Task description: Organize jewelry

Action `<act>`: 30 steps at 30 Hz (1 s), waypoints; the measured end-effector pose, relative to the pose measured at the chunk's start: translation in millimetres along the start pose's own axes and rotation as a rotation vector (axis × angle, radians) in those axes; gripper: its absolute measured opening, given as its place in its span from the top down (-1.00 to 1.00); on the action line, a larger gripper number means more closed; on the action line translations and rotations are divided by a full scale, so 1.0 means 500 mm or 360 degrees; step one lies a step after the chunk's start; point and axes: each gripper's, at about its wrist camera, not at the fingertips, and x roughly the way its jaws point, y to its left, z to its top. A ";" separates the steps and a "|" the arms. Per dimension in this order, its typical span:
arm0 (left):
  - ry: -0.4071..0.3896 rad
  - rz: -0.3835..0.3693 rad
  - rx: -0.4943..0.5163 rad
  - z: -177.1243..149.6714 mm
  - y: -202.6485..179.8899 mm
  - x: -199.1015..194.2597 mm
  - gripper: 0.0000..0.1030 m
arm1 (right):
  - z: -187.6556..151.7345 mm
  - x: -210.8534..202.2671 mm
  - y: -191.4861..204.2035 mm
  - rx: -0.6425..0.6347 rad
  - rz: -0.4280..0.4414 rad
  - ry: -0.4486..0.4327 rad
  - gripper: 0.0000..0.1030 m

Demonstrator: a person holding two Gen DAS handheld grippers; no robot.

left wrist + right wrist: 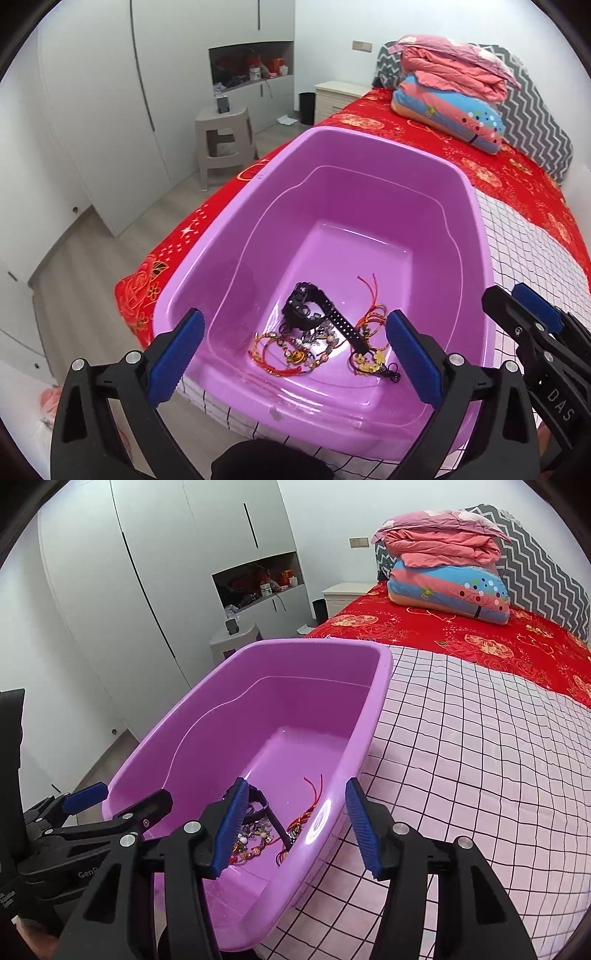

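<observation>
Left hand-held gripper (291, 356): spread wide and holding nothing; it hangs above the near end of the purple tub (476, 229), its two blue pads on either side of the jewelry as the left wrist camera sees it.
Right hand-held gripper (295, 827): also spread, nothing between its pads; the right rim of the tub lies between the two fingers in its own view.
Jewelry (325, 347): a tangled pile on the tub floor, at the near end; red string bracelets, gold charms and beads lie together.
Black watch (314, 312): it lies on the pile, with its strap stretched toward the right.
Purple tub: it stands on the bed (480, 760), on a pink checked cover.
Folded quilts (447, 568): stacked at the far end of the bed, well apart from the tub.
</observation>
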 end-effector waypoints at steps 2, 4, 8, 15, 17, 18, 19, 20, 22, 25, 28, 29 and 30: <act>0.0015 -0.0008 -0.0018 -0.001 0.003 -0.004 -0.87 | 0.000 -0.004 -0.001 0.0011 -0.0002 0.0013 -0.09; 0.0030 -0.0001 -0.0032 -0.001 0.004 -0.004 -0.87 | 0.001 -0.005 -0.005 0.0028 -0.0002 0.0035 -0.09; 0.0032 0.0021 -0.0042 -0.004 0.005 -0.014 -0.87 | 0.000 -0.007 -0.013 0.0058 -0.0013 0.0072 -0.10; 0.0068 0.0035 -0.0090 -0.011 0.010 -0.022 -0.87 | -0.004 -0.015 -0.014 0.0064 -0.0027 0.0098 -0.10; 0.0059 0.0051 -0.0087 -0.013 0.010 -0.025 -0.87 | -0.005 -0.018 -0.013 0.0054 -0.0035 0.0098 -0.10; 0.0053 0.0064 -0.0086 -0.014 0.010 -0.028 -0.87 | -0.006 -0.019 -0.013 0.0052 -0.0036 0.0099 -0.10; 0.0049 0.0070 -0.0088 -0.015 0.009 -0.031 -0.87 | -0.006 -0.021 -0.013 0.0051 -0.0037 0.0100 -0.11; 0.0047 0.0072 -0.0089 -0.016 0.009 -0.033 -0.87 | -0.006 -0.022 -0.014 0.0052 -0.0036 0.0100 -0.12; 0.0043 0.0077 -0.0090 -0.018 0.009 -0.036 -0.87 | -0.007 -0.023 -0.013 0.0048 -0.0034 0.0100 -0.12; 0.0044 0.0079 -0.0089 -0.018 0.009 -0.037 -0.87 | -0.010 -0.027 -0.013 0.0044 -0.0030 0.0101 -0.12; 0.0043 0.0080 -0.0085 -0.019 0.009 -0.039 -0.87 | -0.013 -0.031 -0.016 0.0047 -0.0030 0.0100 -0.12; 0.0040 0.0080 -0.0081 -0.018 0.009 -0.040 -0.87 | -0.013 -0.032 -0.018 0.0051 -0.0029 0.0099 -0.12; 0.0038 0.0080 -0.0079 -0.018 0.009 -0.041 -0.87 | -0.013 -0.034 -0.019 0.0056 -0.0029 0.0096 -0.12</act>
